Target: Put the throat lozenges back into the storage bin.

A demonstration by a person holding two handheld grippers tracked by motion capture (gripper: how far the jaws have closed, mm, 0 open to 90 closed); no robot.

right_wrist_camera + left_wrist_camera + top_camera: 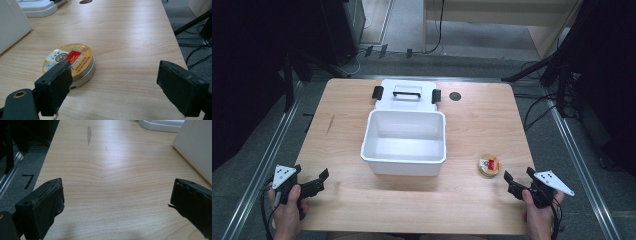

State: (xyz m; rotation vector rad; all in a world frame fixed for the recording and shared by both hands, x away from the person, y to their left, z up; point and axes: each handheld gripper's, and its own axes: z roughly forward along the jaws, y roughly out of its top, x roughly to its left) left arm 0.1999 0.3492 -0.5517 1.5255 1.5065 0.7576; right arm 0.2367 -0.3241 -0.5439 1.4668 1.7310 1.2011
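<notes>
Item: round tin (pixel 488 166), gold-coloured, with a red and white label on its lid. It lies flat on the table (pixel 472 125), near the front right edge, to the right of the bin and apart from it. In the right gripper view the tin (pixel 72 61) sits just ahead of the left-hand jaw, off centre of the gap, untouched.

Right gripper (pixel 518 179): held low at the table's front right, just beside the tin, jaws spread wide and empty.

Left gripper (pixel 316 181): held at the front left, well apart from the tin, jaws likewise spread and empty, facing bare wood.

White bin (pixel 404 142): open and empty, at the table's middle. Its lid (pixel 406 96), with black latches and a handle, lies behind it, touching or nearly so.

Step in hand, as judged: the approach to the tin, with no grasp made yet.

Next move, as judged: shift the right gripper sideways so the tin sits between the jaws, lower to its rim, then close across its width; the low, smooth wall may slip.
</notes>
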